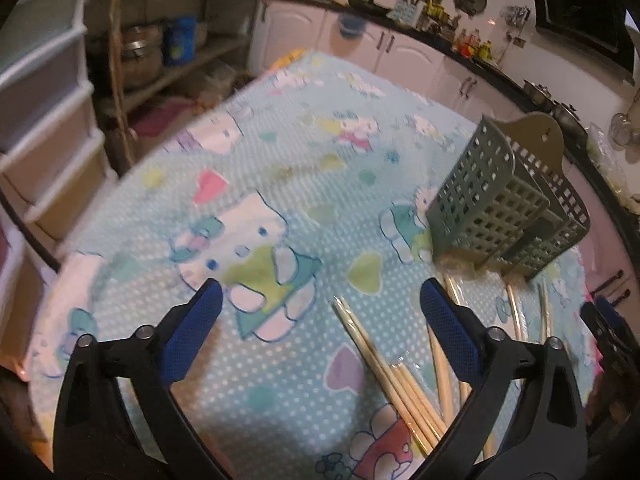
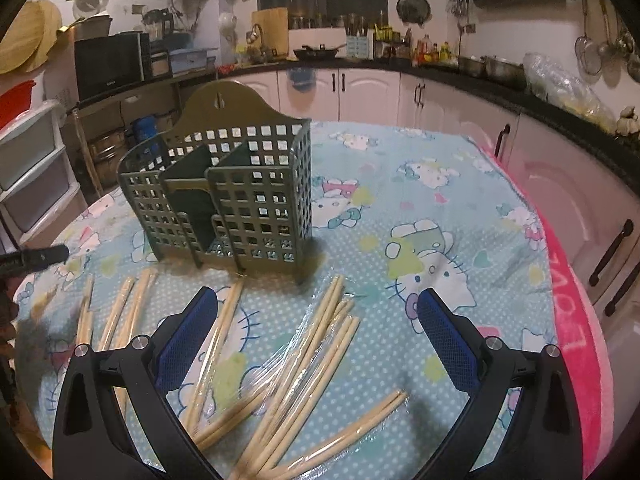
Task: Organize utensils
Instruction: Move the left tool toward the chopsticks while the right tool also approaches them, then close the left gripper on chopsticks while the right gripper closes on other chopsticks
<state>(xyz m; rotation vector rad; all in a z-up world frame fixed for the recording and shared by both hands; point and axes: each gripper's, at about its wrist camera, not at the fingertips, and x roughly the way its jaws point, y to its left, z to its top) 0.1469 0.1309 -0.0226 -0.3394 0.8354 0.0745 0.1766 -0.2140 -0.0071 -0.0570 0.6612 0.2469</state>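
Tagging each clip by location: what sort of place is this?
A home kitchen, most likely: white cabinets under a dark counter, a wok and bottles on it, strainers hung on the wall.

Grey-green gridded holder (image 2: 224,196), pale wooden chopsticks (image 2: 316,344), aqua (cartoon-cat) tablecloth (image 2: 460,208).

Large white letters reading "LOVE" run along the pink cloth (image 2: 576,320) at the table's right edge, seen sideways in the right wrist view. The microwave (image 2: 110,66) carries a small front label too tiny to read
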